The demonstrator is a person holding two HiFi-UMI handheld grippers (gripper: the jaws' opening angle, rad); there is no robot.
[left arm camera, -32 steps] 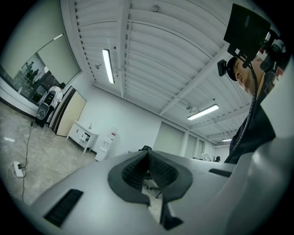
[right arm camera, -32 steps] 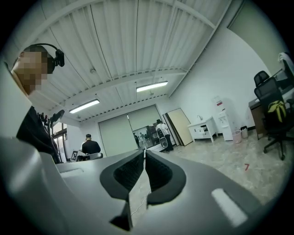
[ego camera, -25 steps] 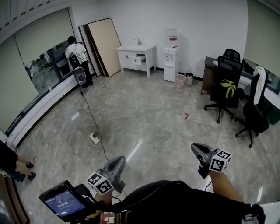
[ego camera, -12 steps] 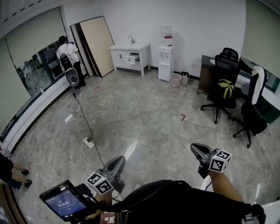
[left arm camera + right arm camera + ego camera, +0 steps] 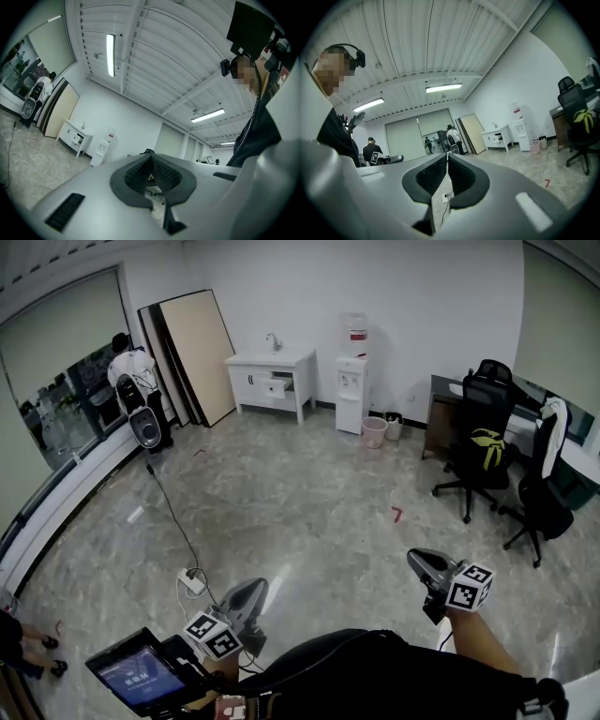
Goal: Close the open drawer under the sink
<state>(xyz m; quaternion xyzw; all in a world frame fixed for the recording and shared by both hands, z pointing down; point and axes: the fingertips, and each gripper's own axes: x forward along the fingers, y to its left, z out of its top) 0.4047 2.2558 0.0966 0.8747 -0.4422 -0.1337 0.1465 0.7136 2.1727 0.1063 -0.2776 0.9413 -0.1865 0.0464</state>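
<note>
1. The left gripper point(image 5: 255, 585) sat at the lower left of the head view. Its fingers point(image 5: 136, 171) were pressed together with nothing between them.
2. The right gripper point(image 5: 419, 559) sat at the lower right. Its fingers point(image 5: 461, 176) met at the tips and held nothing.
3. The white sink cabinet point(image 5: 270, 371) stood against the far wall in the upper middle of the frame, well apart from both grippers.
4. Its drawer point(image 5: 279, 385) stuck out open from the cabinet front, below the sink top.
5. A water dispenser point(image 5: 352, 381) stood just right of the cabinet, with a pink bin point(image 5: 374, 431) near its foot.
6. Tall boards point(image 5: 192, 348) leaned on the wall left of the cabinet, and a person point(image 5: 127, 371) stood beside them at the window.
7. Black office chairs point(image 5: 478, 442) stood at the right edge of the frame.
8. A white power strip point(image 5: 191, 581) with its cable lay on the marbled floor point(image 5: 300, 493), just above and left of the left gripper.
</note>
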